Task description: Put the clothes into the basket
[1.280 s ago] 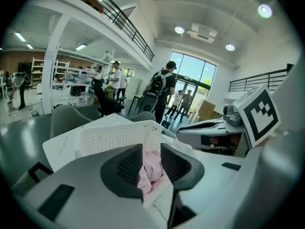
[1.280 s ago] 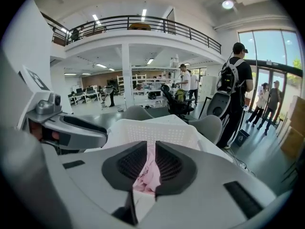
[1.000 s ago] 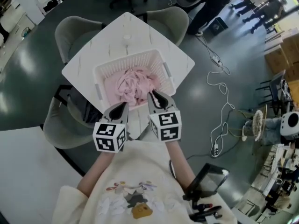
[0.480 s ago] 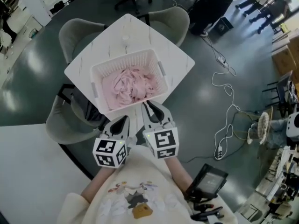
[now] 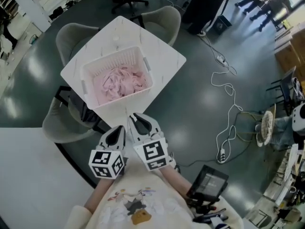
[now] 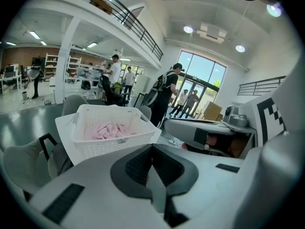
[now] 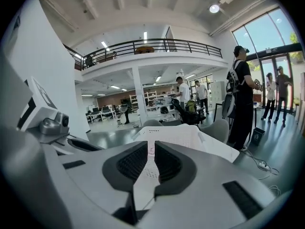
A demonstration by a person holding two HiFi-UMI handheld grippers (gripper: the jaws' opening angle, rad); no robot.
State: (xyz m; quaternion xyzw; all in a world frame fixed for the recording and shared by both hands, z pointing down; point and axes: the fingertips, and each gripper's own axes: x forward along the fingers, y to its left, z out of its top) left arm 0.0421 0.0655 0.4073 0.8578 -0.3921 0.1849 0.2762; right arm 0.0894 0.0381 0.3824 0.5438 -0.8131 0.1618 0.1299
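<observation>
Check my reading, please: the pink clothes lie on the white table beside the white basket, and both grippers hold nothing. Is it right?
Not quite. The head view shows the pink clothes lying inside the white basket, not beside it on the white table. The rest stands: the left gripper and the right gripper hold nothing.

Basket (image 5: 112, 57), upper left of centre: white moulded plastic lattice, matt. Clothes (image 5: 119, 80) in it: soft, crumpled pink cloth. Table (image 5: 163, 63): white, smooth, faint streaks. Floor (image 5: 28, 75): dark, glossy, reflective. My left gripper (image 5: 119, 129) and right gripper (image 5: 138, 118): smooth pale plastic shells; pads (image 7: 131, 163) black, ribbed, matt
</observation>
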